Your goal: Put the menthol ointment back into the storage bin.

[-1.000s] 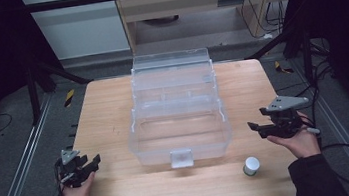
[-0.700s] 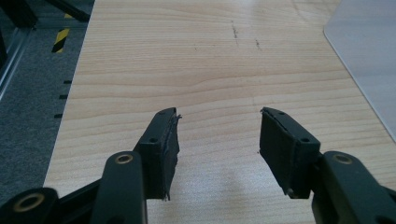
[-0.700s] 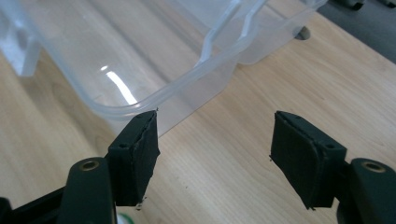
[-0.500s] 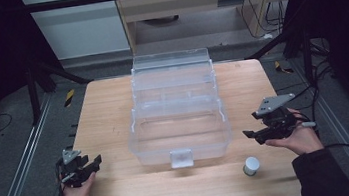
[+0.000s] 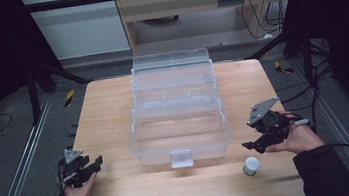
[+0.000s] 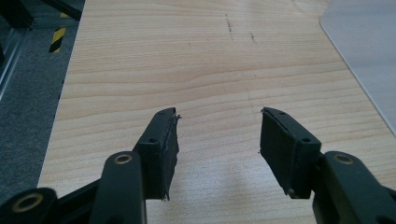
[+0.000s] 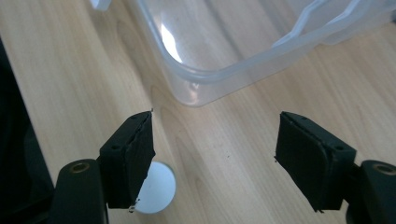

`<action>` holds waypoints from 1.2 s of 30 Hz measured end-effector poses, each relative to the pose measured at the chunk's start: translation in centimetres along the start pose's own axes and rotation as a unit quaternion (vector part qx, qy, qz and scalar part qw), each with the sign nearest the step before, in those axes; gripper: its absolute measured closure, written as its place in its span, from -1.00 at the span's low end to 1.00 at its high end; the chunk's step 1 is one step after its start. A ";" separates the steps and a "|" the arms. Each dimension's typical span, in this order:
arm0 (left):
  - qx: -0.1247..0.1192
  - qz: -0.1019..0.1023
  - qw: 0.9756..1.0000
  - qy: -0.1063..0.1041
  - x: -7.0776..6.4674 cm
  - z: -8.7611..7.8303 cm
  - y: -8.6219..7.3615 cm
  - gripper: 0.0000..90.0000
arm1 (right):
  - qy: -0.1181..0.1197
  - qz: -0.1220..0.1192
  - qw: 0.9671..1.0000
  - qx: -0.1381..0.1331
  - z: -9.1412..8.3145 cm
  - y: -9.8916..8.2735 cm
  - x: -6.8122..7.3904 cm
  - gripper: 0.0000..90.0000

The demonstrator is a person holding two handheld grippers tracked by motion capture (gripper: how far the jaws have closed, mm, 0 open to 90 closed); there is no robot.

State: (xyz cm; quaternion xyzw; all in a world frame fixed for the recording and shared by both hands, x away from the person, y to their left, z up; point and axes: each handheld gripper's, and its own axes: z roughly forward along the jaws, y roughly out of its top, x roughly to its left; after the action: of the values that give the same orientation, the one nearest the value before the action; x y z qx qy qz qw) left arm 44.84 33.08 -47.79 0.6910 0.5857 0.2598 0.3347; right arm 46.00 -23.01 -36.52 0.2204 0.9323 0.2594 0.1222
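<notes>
Two hand-held grippers (image 5: 86, 169) (image 5: 251, 144), one box (image 5: 178, 127).

A clear plastic box (image 5: 178, 127) sits open mid-table, its lid tilted back; a small white-capped jar (image 5: 251, 165) stands upright near its front right corner. The two are apart.

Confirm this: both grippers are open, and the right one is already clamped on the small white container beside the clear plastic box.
Not clamped. The right gripper is open with empty jaws; the right gripper view shows the small white container standing free on the table, beside one jaw. The left gripper is open, and the clear plastic box is beside it, as stated.
</notes>
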 end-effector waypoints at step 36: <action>0.001 0.005 1.000 0.000 0.0 0.0 0.0 0.01 | 0.085 -0.101 0.984 0.122 2.5 -0.9 1.6 -0.31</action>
State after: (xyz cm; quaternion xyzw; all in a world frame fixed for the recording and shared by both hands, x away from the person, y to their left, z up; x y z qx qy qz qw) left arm 44.85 33.03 -47.78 0.6942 0.5827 0.2605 0.3328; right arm 45.11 -21.83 -39.21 0.1158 0.9814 0.1481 0.0401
